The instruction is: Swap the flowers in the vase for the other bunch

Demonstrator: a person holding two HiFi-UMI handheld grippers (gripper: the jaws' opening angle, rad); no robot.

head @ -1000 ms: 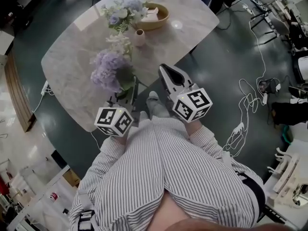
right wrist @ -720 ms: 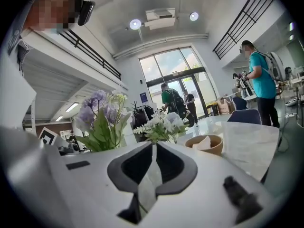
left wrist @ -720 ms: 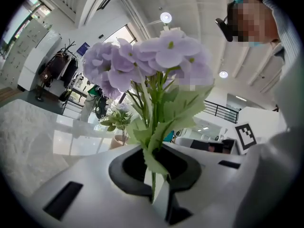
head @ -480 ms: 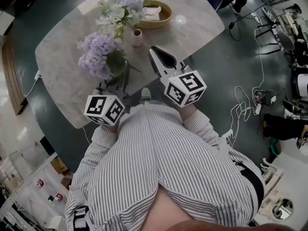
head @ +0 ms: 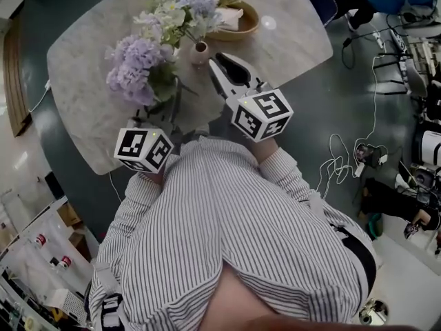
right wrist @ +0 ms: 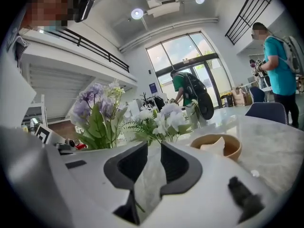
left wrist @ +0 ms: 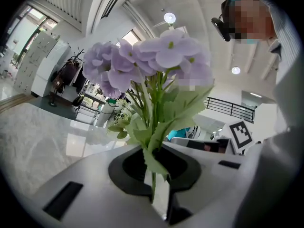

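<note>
**Item 1. Left hand-held gripper** [left wrist: 156, 191]: jaws narrow, clamped on the green stems of the purple bunch [head: 134, 74]. The blooms stand up ahead of the jaws and the leaves spill over them.

**Item 2. Right hand-held gripper** [right wrist: 152, 158]: jaws opening, nothing between them. Only bare tabletop [head: 289, 43] shows through the gap.

**Item 3. Vase** [head: 200, 51]: small, pinkish, upright on the tabletop, just ahead of my right hand-held gripper and slightly to its left. It holds the pale bunch [head: 180, 14], not yet removed.

**Item 4. Wooden bowl** [head: 252, 26]: beyond the vase, ahead and to the right of the right hand-held gripper, with something white lying in it.

**Step in hand, as I judge it:** bring the right jaws to the pale stems just above the vase's neck.

**Handling note:**
- Grip low on the stems and close gently.
- Lift straight up, so the light vase neither tips nor drags.
- Keep the purple bunch off to the left, away from the pale blooms, until the neck is free.
</note>
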